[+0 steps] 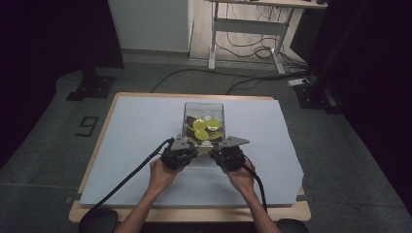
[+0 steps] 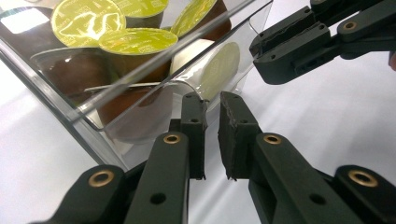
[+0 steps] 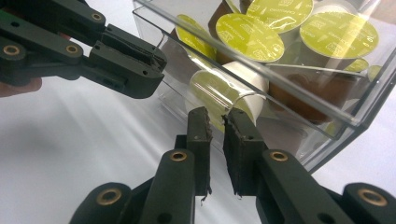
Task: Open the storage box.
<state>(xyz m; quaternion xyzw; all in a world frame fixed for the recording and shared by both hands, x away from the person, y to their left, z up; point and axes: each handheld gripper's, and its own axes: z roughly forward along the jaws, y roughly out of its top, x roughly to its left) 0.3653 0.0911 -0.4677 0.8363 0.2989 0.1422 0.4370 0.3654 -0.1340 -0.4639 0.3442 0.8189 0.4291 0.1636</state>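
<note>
A clear plastic box [image 1: 204, 108] stands mid-table and holds several lime-lidded coffee capsules [image 1: 206, 127]. Both grippers meet at its near wall. In the left gripper view my left gripper [image 2: 212, 100] has its jaws almost together, and the curved rim of the box wall [image 2: 70, 112] runs in between the tips. A pale capsule [image 2: 219, 65] lies just behind that wall. My right gripper [image 3: 217, 112] pinches the same curved rim of the box [image 3: 336, 116] in the same way. In the high view the left gripper [image 1: 193, 146] and right gripper [image 1: 217, 147] sit side by side.
The box rests on a white sheet [image 1: 136, 126] over a wooden table [image 1: 194, 213]. The right gripper [image 2: 261, 51] reaches in close at the upper right of the left gripper view. Each gripper trails a black cable [image 1: 131, 174] toward the near table edge. A desk frame [image 1: 248, 29] stands beyond.
</note>
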